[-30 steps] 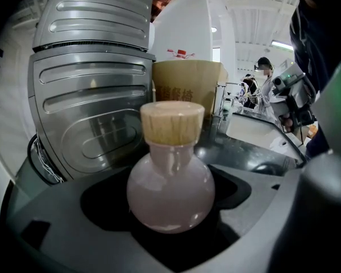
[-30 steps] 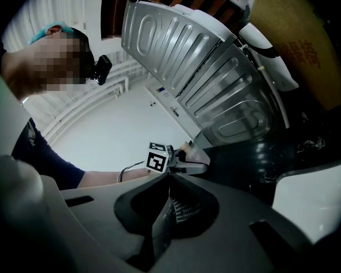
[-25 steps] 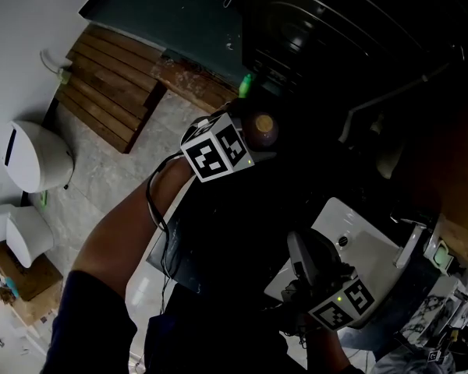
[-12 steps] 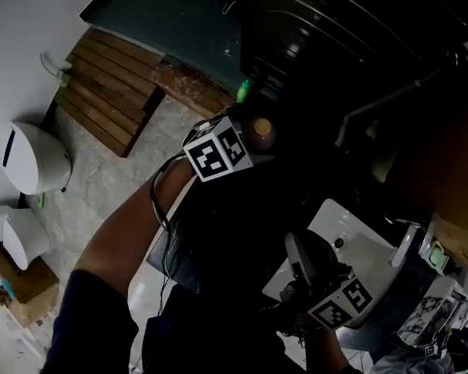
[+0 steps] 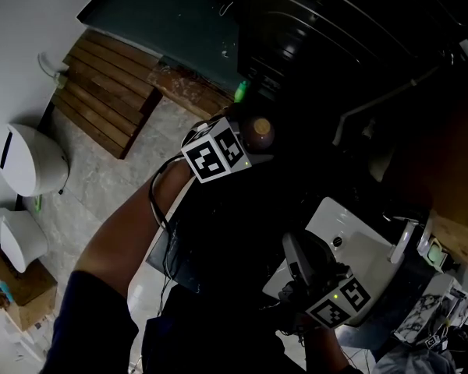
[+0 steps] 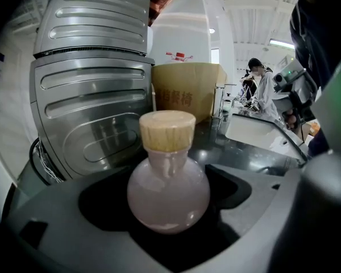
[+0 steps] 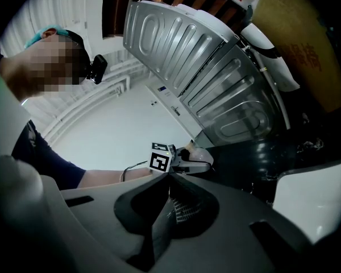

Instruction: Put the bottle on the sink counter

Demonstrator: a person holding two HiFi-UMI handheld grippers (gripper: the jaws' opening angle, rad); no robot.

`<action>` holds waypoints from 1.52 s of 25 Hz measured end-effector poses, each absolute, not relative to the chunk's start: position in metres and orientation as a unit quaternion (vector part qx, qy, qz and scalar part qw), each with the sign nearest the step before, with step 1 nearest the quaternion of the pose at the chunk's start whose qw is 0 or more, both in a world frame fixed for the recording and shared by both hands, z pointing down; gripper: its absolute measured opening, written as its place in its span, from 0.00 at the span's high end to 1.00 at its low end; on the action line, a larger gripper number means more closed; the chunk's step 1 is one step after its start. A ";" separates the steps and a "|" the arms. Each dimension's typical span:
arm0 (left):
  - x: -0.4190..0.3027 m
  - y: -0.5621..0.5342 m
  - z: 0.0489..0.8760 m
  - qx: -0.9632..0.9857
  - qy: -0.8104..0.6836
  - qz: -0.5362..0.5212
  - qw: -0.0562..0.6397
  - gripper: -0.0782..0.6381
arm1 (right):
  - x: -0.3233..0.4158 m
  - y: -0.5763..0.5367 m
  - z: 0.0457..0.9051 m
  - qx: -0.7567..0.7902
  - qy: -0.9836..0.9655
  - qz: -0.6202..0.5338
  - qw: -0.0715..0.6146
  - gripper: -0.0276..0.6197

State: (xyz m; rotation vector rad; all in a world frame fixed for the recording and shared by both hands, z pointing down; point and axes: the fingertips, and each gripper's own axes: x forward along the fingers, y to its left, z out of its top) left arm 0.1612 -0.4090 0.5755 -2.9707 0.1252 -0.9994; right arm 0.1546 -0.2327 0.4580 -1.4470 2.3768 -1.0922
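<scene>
Bottle (image 6: 168,189) gripped in left gripper (image 5: 248,140) jaws; right gripper (image 7: 169,181) jaws together.

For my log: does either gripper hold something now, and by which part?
The left gripper holds the bottle by its round body, below the cork. The right gripper is shut and empty.

Bottle (image 6: 167,192) sits between left gripper (image 6: 169,232) jaws, sink (image 5: 363,248) rightward
</scene>
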 end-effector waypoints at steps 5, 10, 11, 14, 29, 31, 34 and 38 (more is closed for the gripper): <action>0.152 -0.406 0.573 -0.946 0.045 -0.321 -0.001 0.33 | 0.152 -0.234 0.452 -0.483 0.796 -0.358 0.074 0.92; 0.134 -0.403 0.554 -0.953 0.062 -0.297 -0.014 0.33 | 0.147 -0.233 0.444 -0.485 0.796 -0.354 0.070 0.92; 0.130 -0.402 0.550 -0.954 0.068 -0.290 -0.018 0.33 | 0.146 -0.233 0.442 -0.485 0.797 -0.352 0.070 0.92; 0.115 -0.397 0.534 -0.961 0.092 -0.257 -0.042 0.33 | 0.141 -0.235 0.434 -0.486 0.800 -0.345 0.071 0.92; 0.040 -0.311 0.455 -0.964 0.191 -0.144 -0.114 0.74 | 0.116 -0.232 0.370 -0.494 0.818 -0.285 0.073 0.92; 0.030 -0.303 0.445 -0.962 0.204 -0.127 -0.125 0.80 | 0.112 -0.232 0.361 -0.495 0.822 -0.273 0.070 0.92; 0.017 -0.288 0.425 -0.960 0.219 -0.102 -0.141 0.85 | 0.107 -0.230 0.346 -0.498 0.827 -0.253 0.065 0.92; 0.004 -0.269 0.403 -0.961 0.224 -0.078 -0.140 0.88 | 0.101 -0.226 0.331 -0.501 0.832 -0.231 0.060 0.92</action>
